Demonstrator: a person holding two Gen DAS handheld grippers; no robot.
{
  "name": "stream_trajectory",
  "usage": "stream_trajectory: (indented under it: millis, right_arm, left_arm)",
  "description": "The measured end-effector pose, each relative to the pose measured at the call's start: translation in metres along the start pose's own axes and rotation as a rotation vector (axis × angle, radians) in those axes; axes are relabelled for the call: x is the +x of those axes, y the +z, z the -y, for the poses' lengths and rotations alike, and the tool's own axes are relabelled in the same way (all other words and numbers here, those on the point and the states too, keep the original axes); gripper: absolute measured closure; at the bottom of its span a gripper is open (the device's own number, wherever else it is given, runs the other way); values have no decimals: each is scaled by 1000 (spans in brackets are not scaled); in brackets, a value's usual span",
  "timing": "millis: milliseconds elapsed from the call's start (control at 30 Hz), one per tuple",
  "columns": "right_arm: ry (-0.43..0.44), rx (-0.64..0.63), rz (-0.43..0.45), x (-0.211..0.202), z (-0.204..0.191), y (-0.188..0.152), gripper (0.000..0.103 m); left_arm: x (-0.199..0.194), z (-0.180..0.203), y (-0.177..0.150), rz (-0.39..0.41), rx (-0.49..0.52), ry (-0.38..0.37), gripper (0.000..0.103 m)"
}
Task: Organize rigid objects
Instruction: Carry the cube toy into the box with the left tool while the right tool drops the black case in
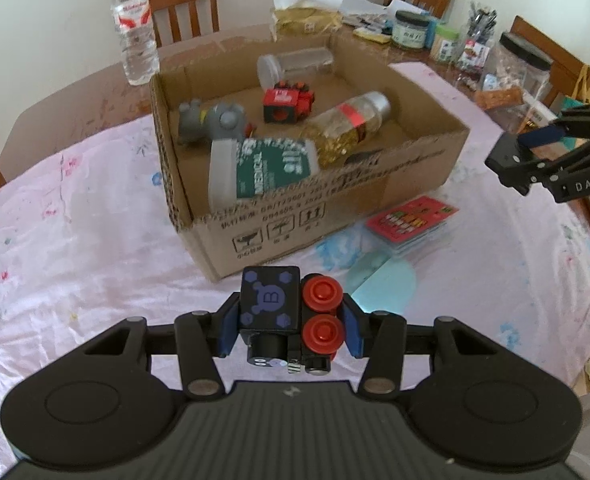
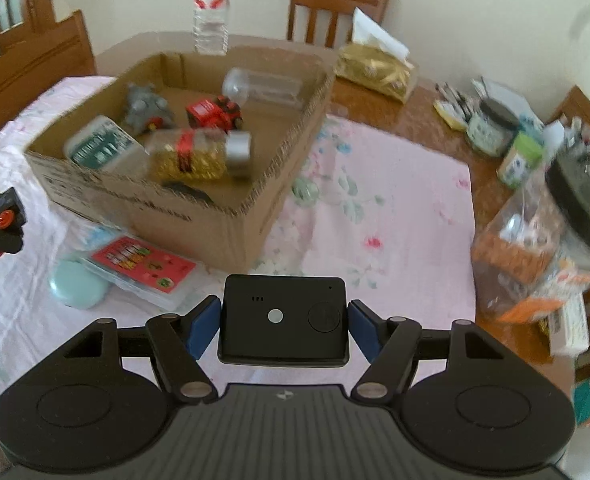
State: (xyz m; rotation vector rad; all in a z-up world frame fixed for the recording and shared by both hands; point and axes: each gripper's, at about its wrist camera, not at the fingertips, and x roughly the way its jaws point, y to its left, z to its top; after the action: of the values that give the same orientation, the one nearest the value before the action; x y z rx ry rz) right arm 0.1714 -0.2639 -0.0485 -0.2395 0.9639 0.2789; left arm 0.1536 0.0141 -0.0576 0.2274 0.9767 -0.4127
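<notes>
My left gripper (image 1: 291,322) is shut on a black toy block with red wheels (image 1: 291,314), held above the pink cloth in front of the cardboard box (image 1: 295,216). My right gripper (image 2: 283,322) is shut on a flat black device (image 2: 283,318) with a round button. The box (image 2: 199,216) holds a grey toy (image 1: 211,120), a red toy truck (image 1: 289,102), a gold-filled bottle (image 1: 347,124), a green and white tub (image 1: 263,170) and a clear jar (image 1: 295,64). In the left wrist view the right gripper (image 1: 551,156) shows at the right edge.
A red card pack (image 2: 143,266) and a pale blue oval case (image 2: 79,284) lie on the cloth (image 2: 375,208) beside the box. A water bottle (image 1: 135,28) stands behind it. Jars, bags and a tissue pack (image 2: 375,66) crowd the table's right side. Wooden chairs surround the table.
</notes>
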Motion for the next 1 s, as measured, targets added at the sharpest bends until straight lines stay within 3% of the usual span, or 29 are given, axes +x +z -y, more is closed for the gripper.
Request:
stream_trajectory:
  millis: [200,400,800,867,933,1000]
  right_arm:
    - [55,-56,68,-14,-2,37,29]
    - [103,-101,116,3,-10,80,29]
    - [138,-78,48,81,-10,140,29]
    - [142,-69,59,81,-9,140,21]
    - [134,-55,88,75,-7,139,0]
    - [131,-43,108,67,-6,138,0]
  left_arm:
    - [-18,2,13,35,4,-4,54]
    - [-28,-1,26,69,-16,6,54]
    - [-26,-13,56,119,-46,77,54]
    - [-25,-15,62,124,-48,84,54]
    - [-23,-18,68,126,-48,86,54]
    - [-20,-20,75,125,-47,86,54]
